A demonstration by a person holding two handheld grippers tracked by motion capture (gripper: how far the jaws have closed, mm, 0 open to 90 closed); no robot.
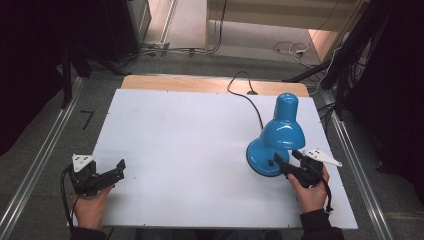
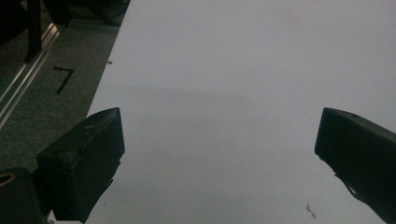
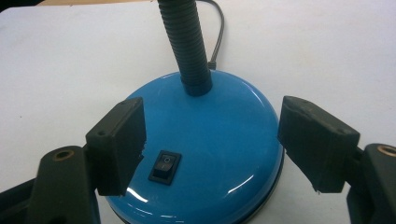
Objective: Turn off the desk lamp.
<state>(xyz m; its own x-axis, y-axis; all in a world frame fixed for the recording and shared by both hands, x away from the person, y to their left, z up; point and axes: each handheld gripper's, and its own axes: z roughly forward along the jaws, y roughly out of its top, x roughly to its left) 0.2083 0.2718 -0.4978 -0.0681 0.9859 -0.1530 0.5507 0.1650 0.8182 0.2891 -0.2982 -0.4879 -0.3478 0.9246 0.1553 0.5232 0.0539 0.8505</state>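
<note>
We are seeing a white table carrying a blue desk lamp, its black cord trailing rearward.

Lab — aluminium rails, loose floor cables.

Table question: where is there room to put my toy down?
The white table is bare between the left claw and the blue lamp, and along the far edge left of the cord. It is crowded by the lamp base, where the right claw sits.
</note>
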